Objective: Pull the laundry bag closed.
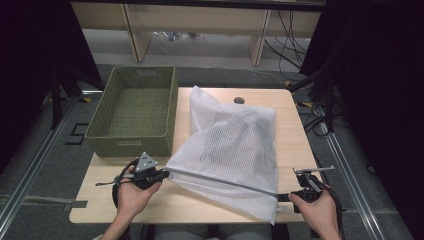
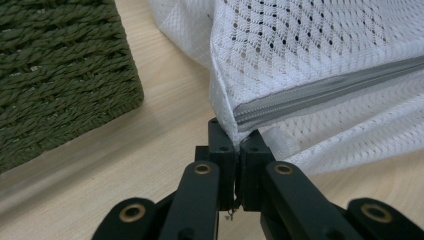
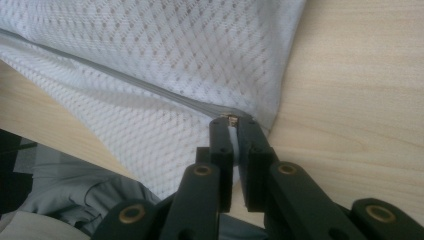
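Mesh bag lies on counter beside basket | left claw clenched on zipper-end corner | right claw clenched on zipper pull | advice: keep zipper taut, pull straight along it

A green woven basket is sitting on the wooden table's far left, overhanging its edge.

Basket blocks table's far-left corner, overhanging the left edge. Mesh bag covers the middle, far edge to near edge. Free lanes: right-edge strip, near-left corner.
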A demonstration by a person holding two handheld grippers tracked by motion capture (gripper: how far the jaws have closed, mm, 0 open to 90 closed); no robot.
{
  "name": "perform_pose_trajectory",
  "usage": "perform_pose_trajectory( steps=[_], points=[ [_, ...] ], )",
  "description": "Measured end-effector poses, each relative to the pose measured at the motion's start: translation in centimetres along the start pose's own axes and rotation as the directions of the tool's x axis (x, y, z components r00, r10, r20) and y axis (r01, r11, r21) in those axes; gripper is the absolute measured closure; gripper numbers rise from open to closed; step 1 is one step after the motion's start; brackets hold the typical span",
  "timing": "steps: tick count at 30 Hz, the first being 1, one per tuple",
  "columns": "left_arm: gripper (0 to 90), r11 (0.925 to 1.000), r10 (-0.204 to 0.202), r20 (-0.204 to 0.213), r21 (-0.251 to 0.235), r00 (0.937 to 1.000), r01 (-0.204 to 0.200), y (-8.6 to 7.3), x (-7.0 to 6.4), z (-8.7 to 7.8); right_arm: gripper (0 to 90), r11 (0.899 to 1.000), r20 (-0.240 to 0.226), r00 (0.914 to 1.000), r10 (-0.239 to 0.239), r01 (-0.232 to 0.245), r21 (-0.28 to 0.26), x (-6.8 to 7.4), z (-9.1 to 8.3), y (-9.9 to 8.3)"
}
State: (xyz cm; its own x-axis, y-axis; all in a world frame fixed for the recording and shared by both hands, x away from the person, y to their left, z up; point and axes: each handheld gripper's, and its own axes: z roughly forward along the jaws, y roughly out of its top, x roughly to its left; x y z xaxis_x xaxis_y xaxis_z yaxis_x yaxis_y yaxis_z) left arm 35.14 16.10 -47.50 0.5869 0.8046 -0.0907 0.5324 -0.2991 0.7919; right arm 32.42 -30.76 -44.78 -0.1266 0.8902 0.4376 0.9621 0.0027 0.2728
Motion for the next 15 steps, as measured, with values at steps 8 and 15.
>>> perform_pose_trajectory(
  steps=[8,15],
  points=[
    [87.0,0.9999,-0.004,0.003,0.012,1.0000,0.004,-0.2,0.2,0.3,87.0,0.997,0.014,0.9970,-0.075,0.076,-0.014,-1.0,0.6,0.2],
    [87.0,0.9996,-0.016,0.002,0.022,0.9999,0.016,-0.7,0.2,0.6,87.0,0.998,0.019,0.9980,-0.060,0.060,0.031,-1.5,0.9,0.4]
  ],
)
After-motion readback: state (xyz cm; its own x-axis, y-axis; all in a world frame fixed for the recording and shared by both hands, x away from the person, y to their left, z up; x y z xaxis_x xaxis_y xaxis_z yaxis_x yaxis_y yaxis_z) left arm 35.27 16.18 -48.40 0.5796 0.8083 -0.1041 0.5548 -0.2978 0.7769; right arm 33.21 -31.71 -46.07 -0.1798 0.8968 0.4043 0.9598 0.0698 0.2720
